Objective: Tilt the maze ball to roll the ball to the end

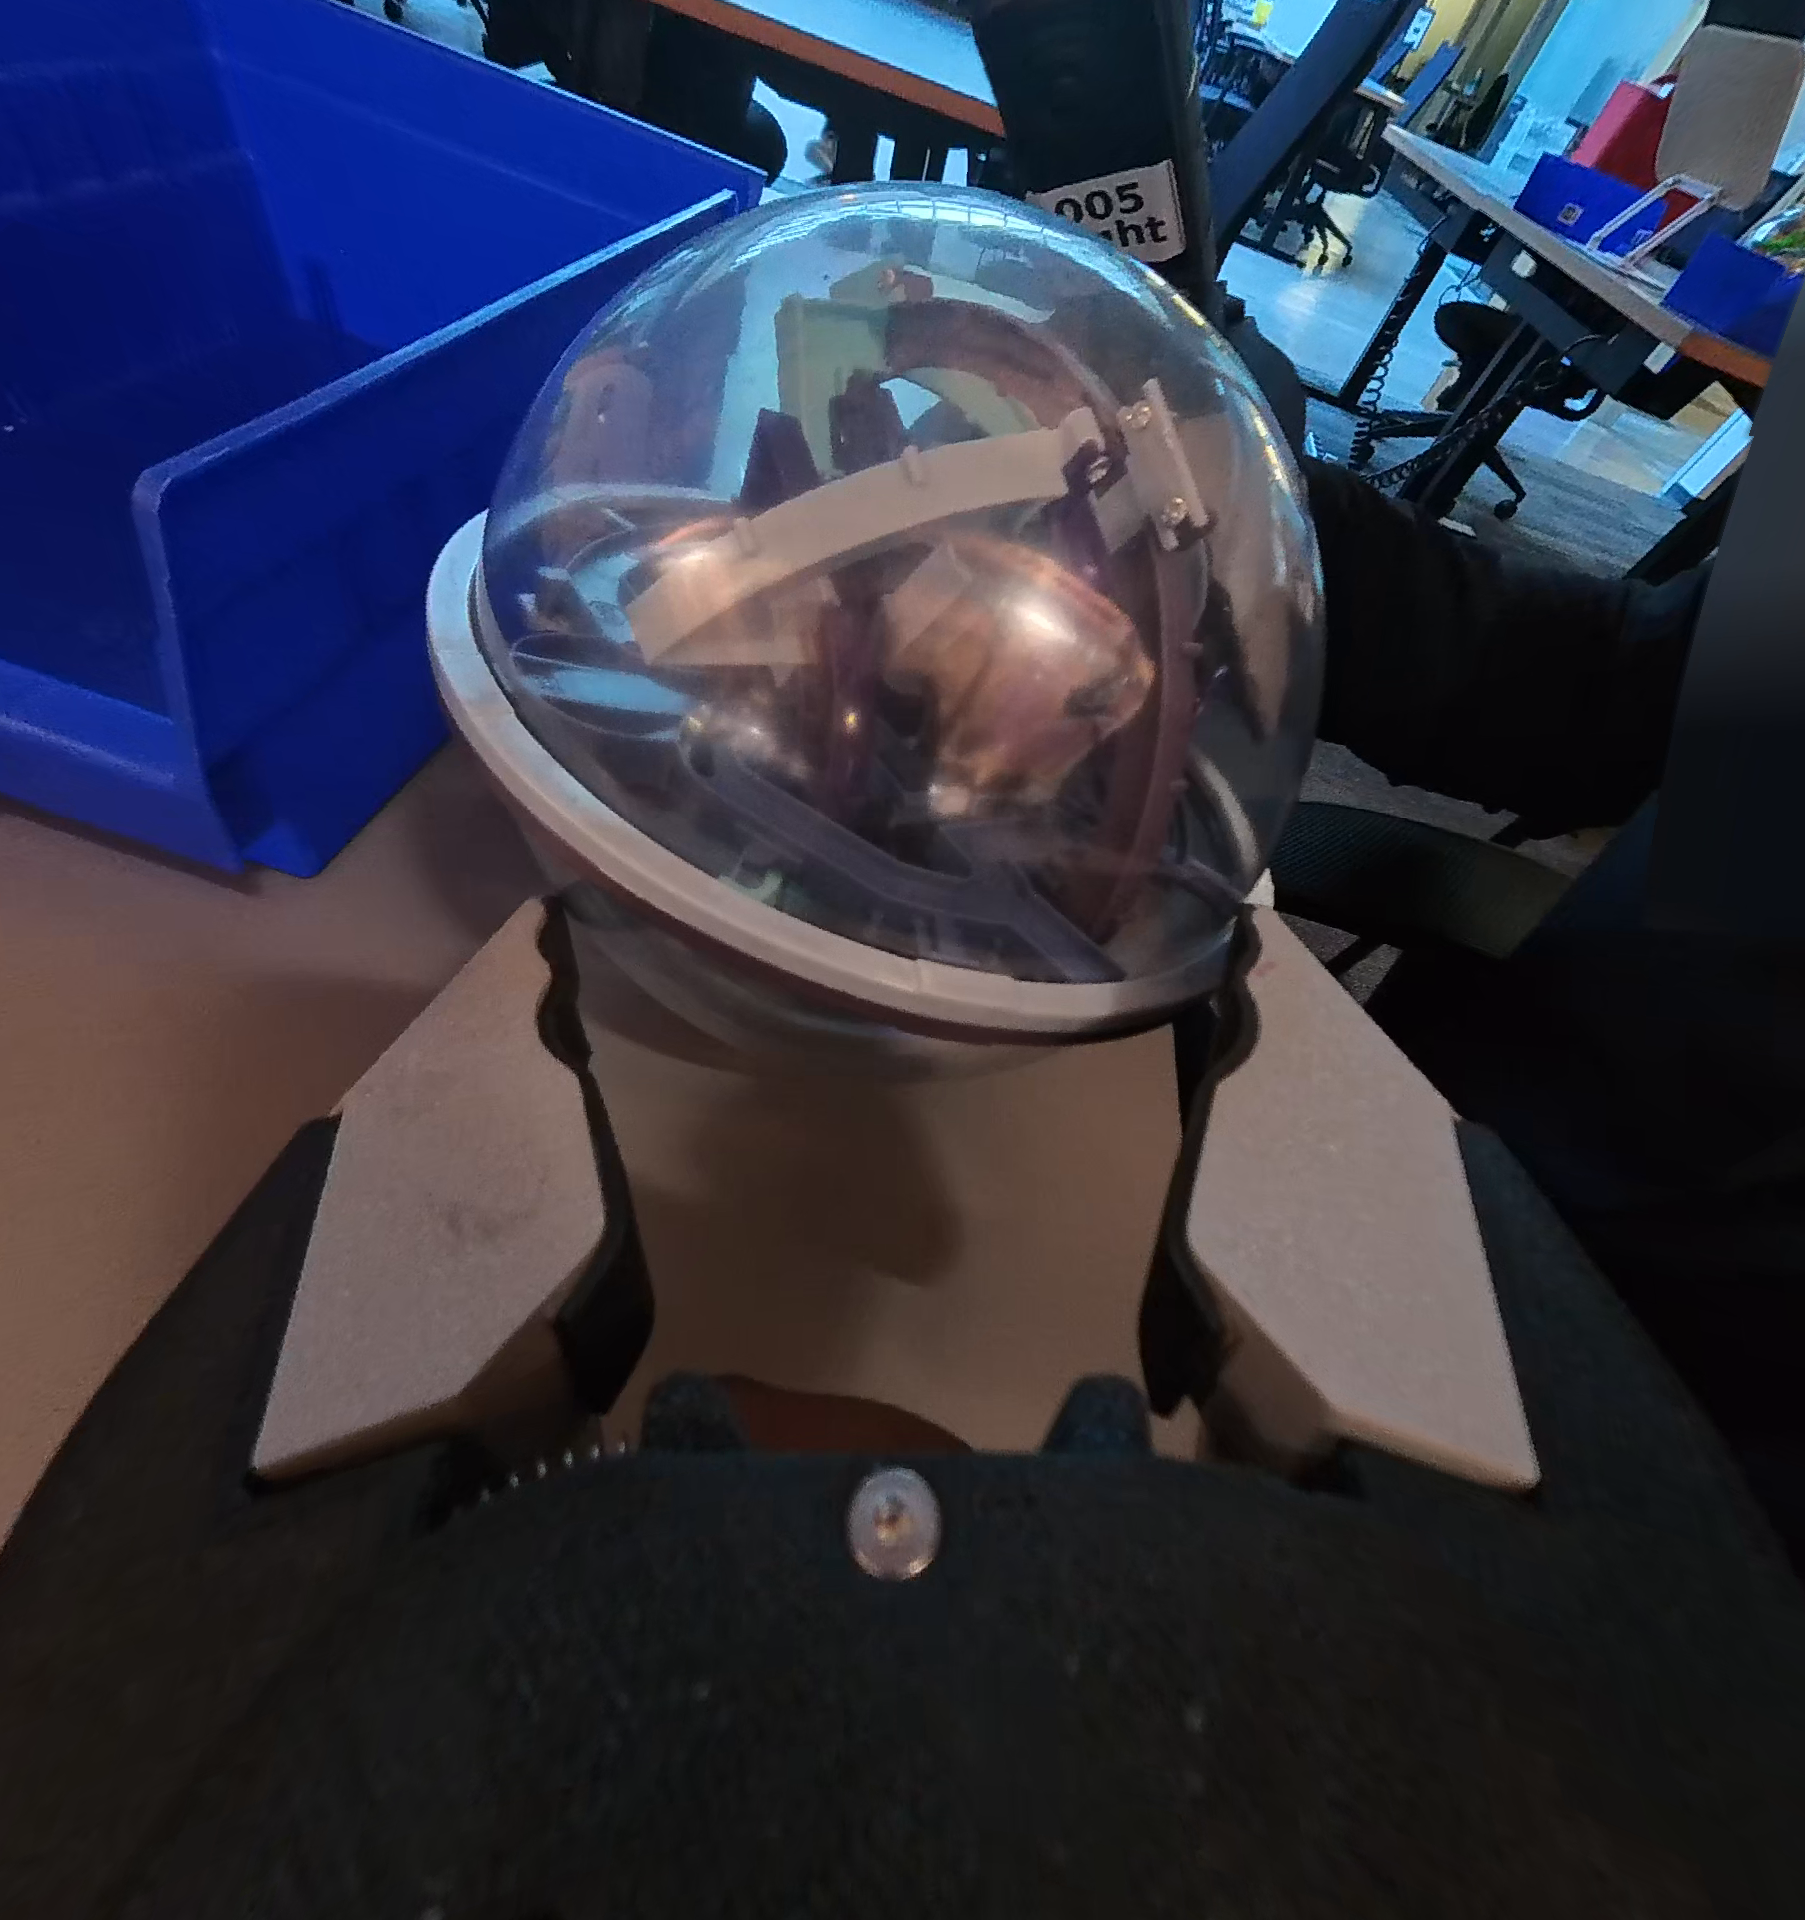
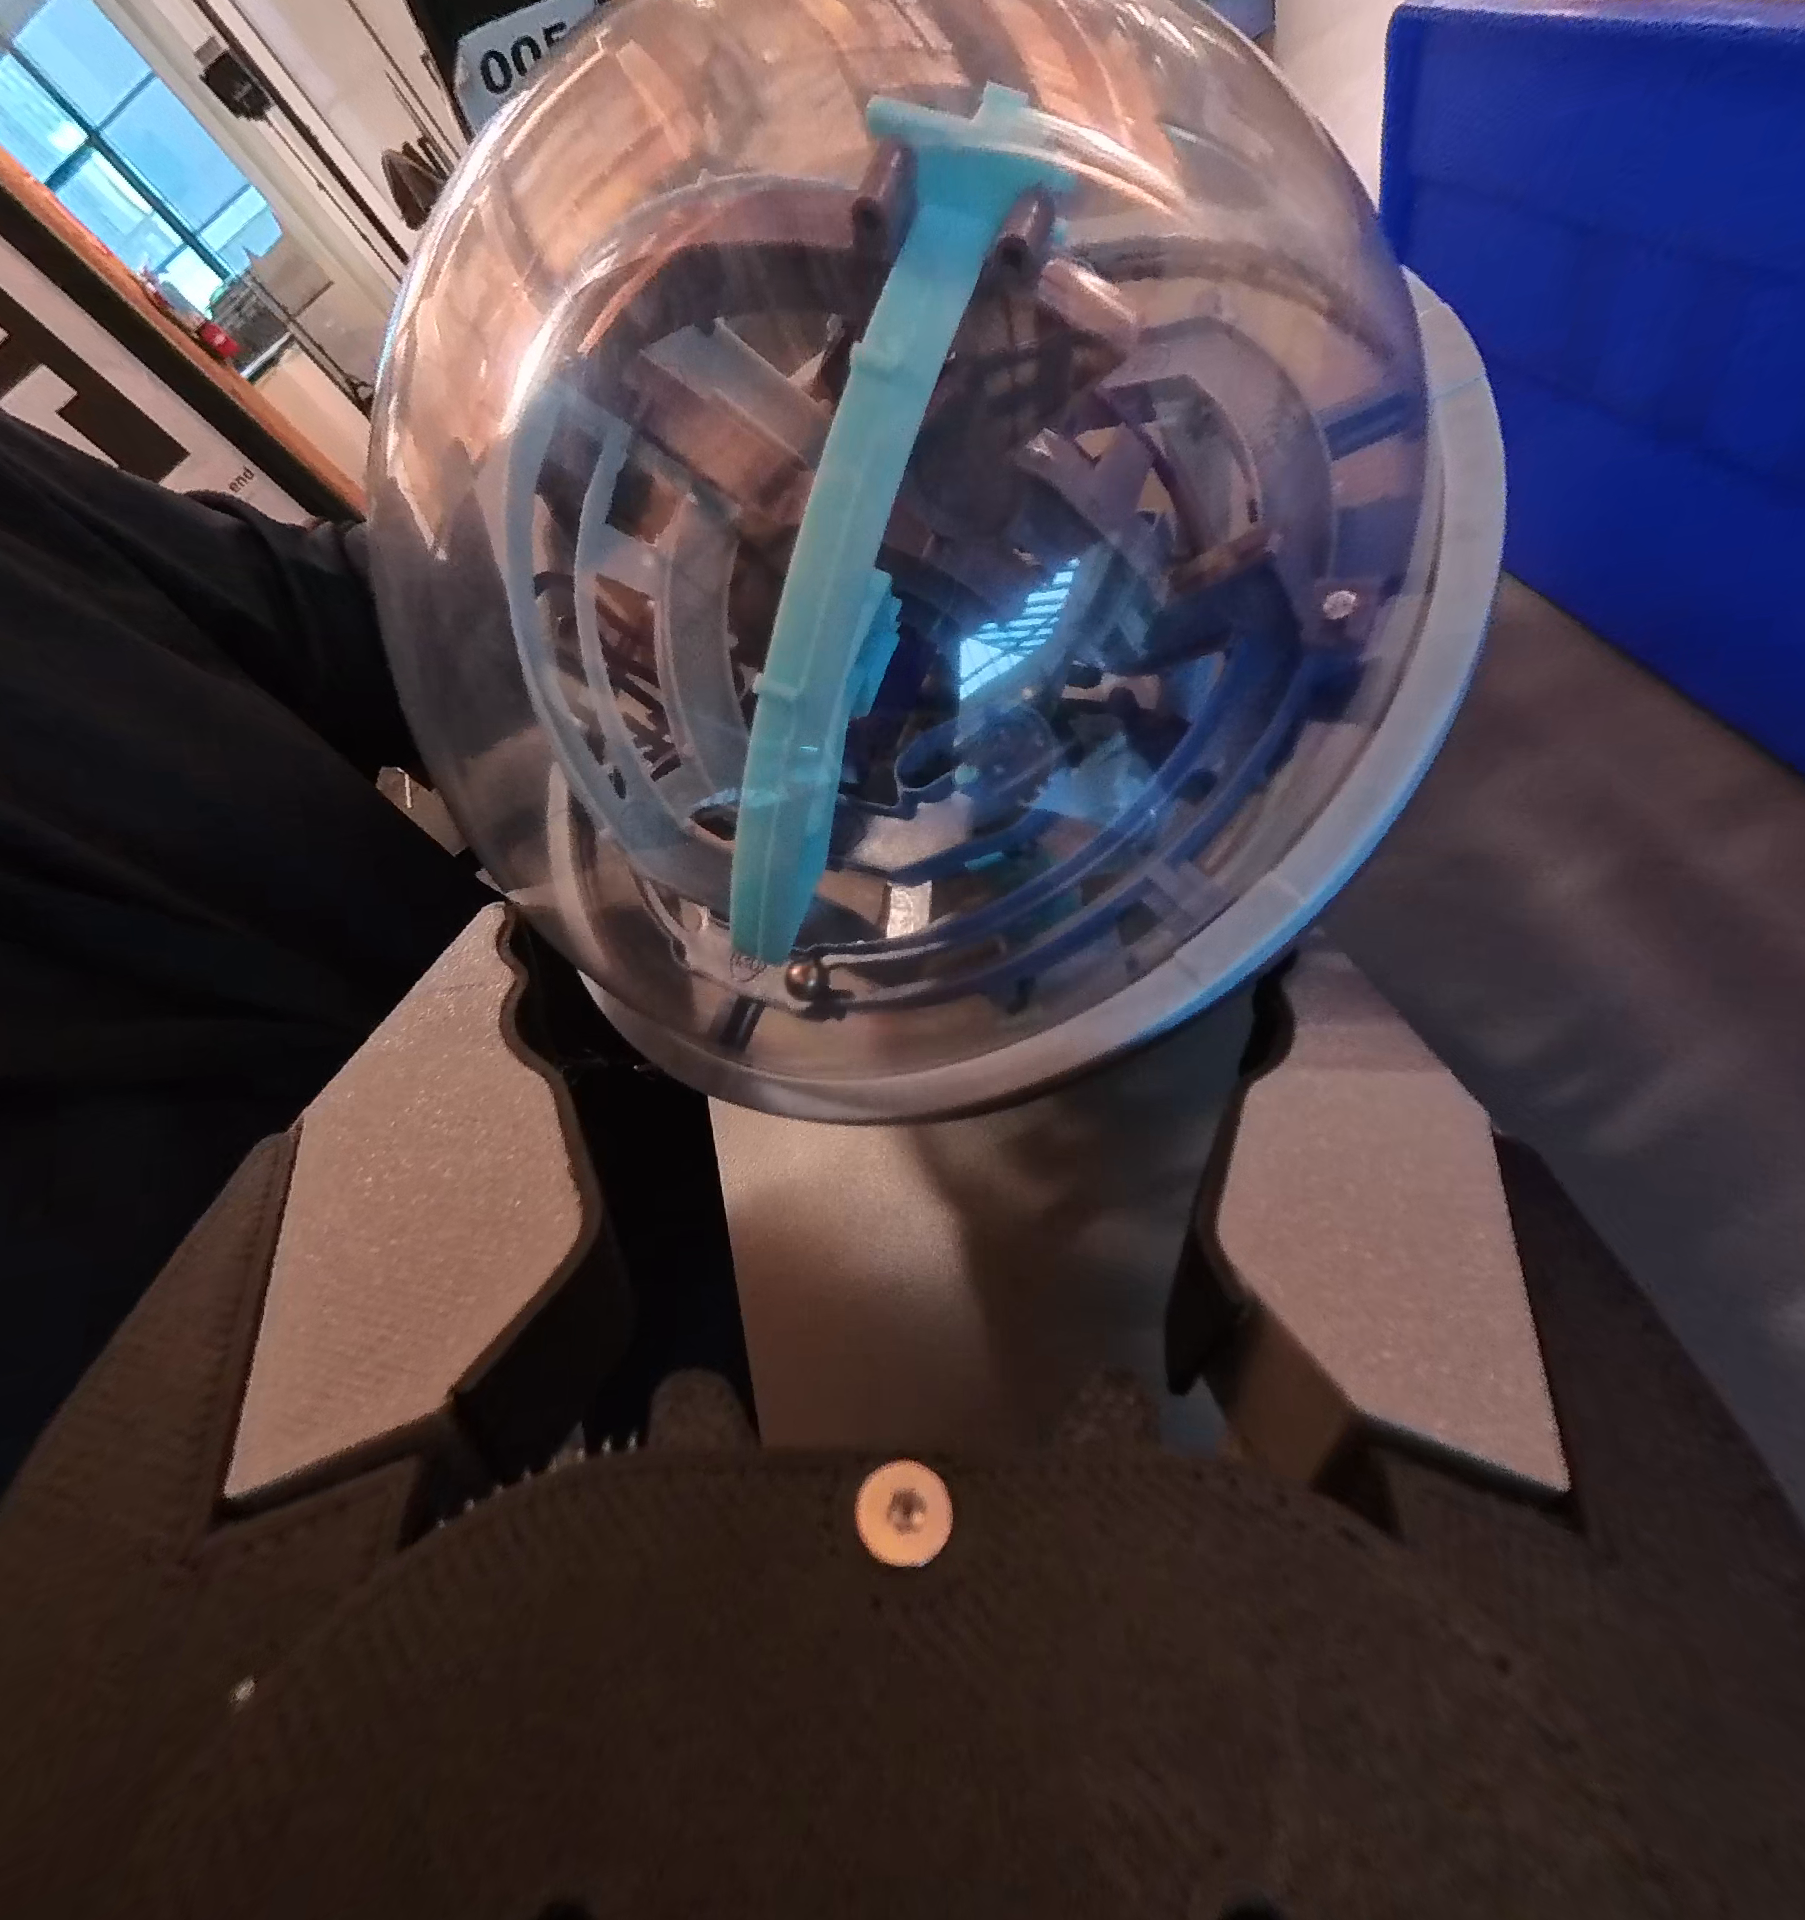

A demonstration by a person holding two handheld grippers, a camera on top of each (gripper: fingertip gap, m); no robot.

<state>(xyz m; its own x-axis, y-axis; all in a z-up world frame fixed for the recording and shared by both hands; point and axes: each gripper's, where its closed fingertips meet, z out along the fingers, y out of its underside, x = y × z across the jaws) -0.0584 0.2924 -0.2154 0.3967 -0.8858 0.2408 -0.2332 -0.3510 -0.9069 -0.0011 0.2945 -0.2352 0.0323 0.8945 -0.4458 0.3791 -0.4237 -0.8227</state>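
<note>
The maze ball (image 1: 877, 623) is a clear sphere with a white rim around its middle and curved tracks inside. My left gripper (image 1: 893, 966) is shut on its lower part and holds it tilted above the table. In the right wrist view the maze ball (image 2: 929, 520) fills the upper middle, with a light blue track running down its front. My right gripper (image 2: 898, 997) is shut on its lower edge from the opposite side. A small steel ball (image 2: 806, 977) sits on a track near the bottom of the sphere, at the foot of the light blue track.
A large blue bin (image 1: 254, 416) stands on the beige table (image 1: 150, 1039) to the left of the ball; it also shows at the upper right of the right wrist view (image 2: 1625, 364). A person's dark sleeve (image 2: 150, 727) is at the left. Desks and chairs stand far behind.
</note>
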